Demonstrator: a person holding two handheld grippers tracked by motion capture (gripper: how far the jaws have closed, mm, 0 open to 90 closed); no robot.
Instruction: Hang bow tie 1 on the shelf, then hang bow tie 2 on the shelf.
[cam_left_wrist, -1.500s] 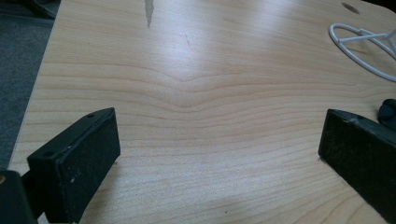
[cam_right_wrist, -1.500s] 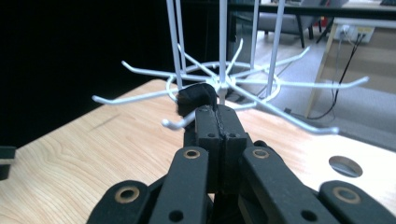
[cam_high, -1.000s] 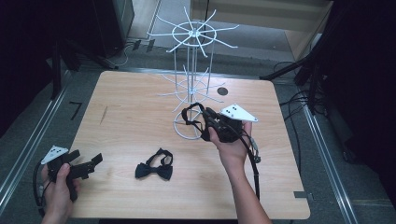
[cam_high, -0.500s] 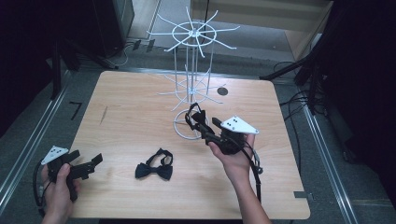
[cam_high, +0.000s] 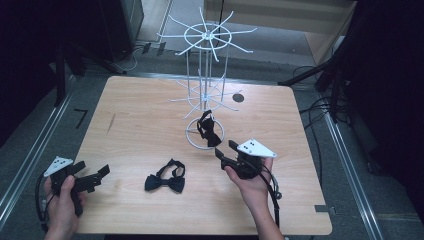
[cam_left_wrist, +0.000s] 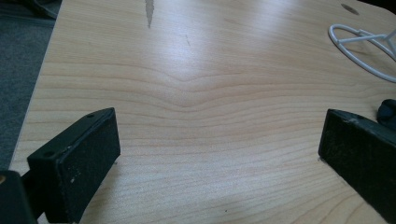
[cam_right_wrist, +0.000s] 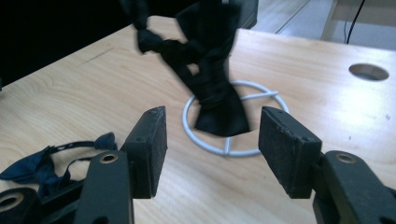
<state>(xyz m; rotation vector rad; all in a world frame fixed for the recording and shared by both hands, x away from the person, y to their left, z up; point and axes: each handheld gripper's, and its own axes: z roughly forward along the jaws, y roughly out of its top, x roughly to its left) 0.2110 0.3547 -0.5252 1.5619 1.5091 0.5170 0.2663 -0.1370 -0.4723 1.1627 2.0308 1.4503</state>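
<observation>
Table: a pale wooden tabletop with rounded corners (cam_high: 145, 130) and a small round hole near its far right side; grey floor and metal rails lie around it.

Stand: a white wire display stand with radiating hook arms (cam_high: 205, 37) rises from the far middle of the table on a thin pole, and its round wire base ring (cam_high: 192, 140) sits flat on the wood.

Hanging tie: a black fabric bow tie (cam_high: 209, 130) hangs from one of the lower hooks, dangling over the base ring. In the right gripper view it droops with its knot up and its wide end just above the ring (cam_right_wrist: 219, 100).

Lying tie: a second black bow tie with its strap looped (cam_high: 166, 177) lies flat on the wood, between the two hands and nearer the person than the stand.

Right gripper: the black two-jaw tool with a grey three-cornered plate (cam_high: 223, 151) is held up in the right hand (cam_high: 252, 182), just on the person's side of the stand and pointing toward the hanging tie. Its jaws stand well apart and grasp nothing; the tie hangs beyond them, not between the pads.

Left gripper: the matching tool (cam_high: 97, 175) rests low at the near left corner in the left hand (cam_high: 62, 202). Its jaws are spread wide over bare wood, with nothing in them.
</observation>
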